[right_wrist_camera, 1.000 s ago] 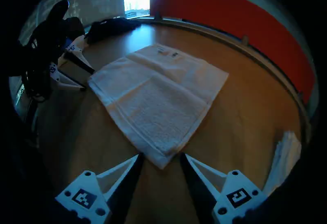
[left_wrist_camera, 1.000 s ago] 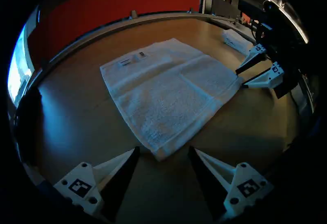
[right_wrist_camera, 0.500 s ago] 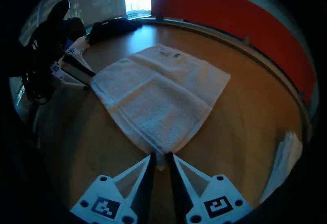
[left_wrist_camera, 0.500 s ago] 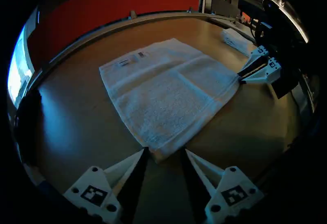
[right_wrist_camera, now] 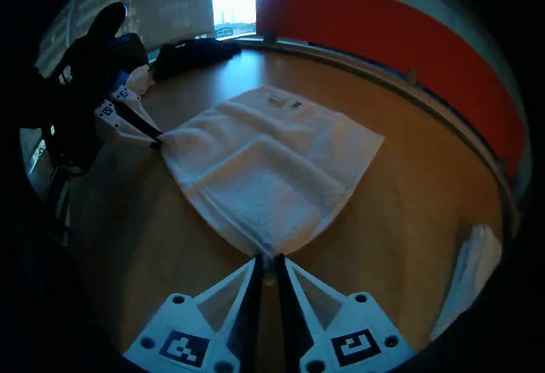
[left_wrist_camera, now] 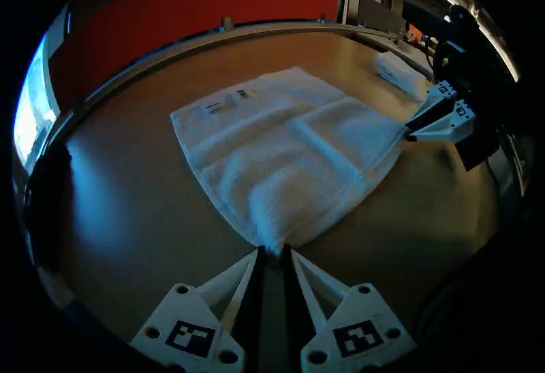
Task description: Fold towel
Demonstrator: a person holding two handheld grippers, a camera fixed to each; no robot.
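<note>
At your left gripper (left_wrist_camera: 274, 250), the jaws have just closed on a corner of the towel (left_wrist_camera: 286, 148) — a second ago they stood open. Your right gripper (right_wrist_camera: 267, 261) pinches the neighbouring corner too. Between them the edge now lifts from the table (left_wrist_camera: 116, 189) — ready, it seems, for folding over.

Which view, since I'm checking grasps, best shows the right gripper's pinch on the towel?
The right gripper view: the right gripper pinches the towel corner close up, in the foreground. The left gripper view shows it far off, small and dim.
</note>
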